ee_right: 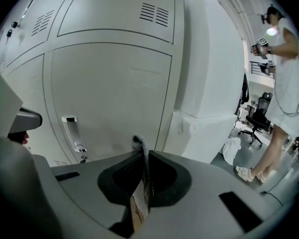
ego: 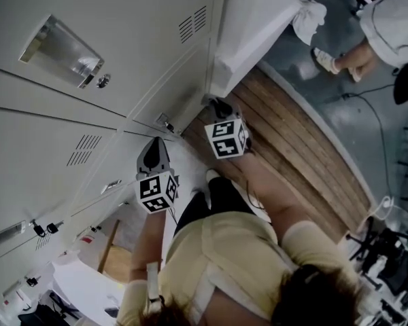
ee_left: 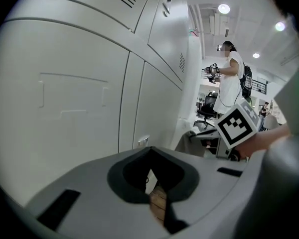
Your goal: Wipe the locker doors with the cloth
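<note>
Grey locker doors [ego: 88, 114] fill the left of the head view. My right gripper [ego: 219, 106] points at the lowest locker near the white pillar. It is shut on a thin strip of grey cloth [ee_right: 138, 146], which sticks up between the jaws in the right gripper view [ee_right: 141, 158]. That view faces a lower locker door [ee_right: 109, 93] a short way off, not touching it. My left gripper [ego: 154, 153] hangs beside the lockers, jaws together and holding nothing [ee_left: 151, 156]. A plain door panel [ee_left: 65, 98] is close in front of it.
A recessed handle with a lock [ee_right: 72, 133] sits at the lower left of the facing door. A white pillar [ego: 258, 19] adjoins the lockers. Wooden flooring [ego: 292, 148] runs beneath me. A white bundle [ego: 309, 19] lies on the floor, and another person [ego: 367, 53] stands beyond it.
</note>
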A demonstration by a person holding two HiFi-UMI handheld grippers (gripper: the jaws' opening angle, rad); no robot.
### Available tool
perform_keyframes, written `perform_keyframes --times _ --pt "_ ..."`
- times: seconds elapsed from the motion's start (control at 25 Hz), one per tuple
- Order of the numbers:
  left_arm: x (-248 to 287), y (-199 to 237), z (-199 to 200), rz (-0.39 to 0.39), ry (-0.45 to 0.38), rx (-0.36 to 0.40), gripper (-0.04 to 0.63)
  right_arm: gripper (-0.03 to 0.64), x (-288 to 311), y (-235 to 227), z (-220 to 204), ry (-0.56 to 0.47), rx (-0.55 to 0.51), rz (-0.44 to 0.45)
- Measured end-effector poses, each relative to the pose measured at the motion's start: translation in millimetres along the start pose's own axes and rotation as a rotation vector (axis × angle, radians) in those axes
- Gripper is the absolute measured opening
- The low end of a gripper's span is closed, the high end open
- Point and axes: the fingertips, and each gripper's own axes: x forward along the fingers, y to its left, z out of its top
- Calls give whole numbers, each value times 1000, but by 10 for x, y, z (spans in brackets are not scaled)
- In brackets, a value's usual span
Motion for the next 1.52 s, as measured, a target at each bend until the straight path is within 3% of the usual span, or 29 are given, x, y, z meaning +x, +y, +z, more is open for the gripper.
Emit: perform_keyframes --times 0.64,1.52 --pt "-388 119 175 22 -61 -25 -8 15 -661 171 242 -68 -20 19" --pt "-1127 149 217 50 -150 -71 -8 15 -1601 644 380 -182 -38 116"
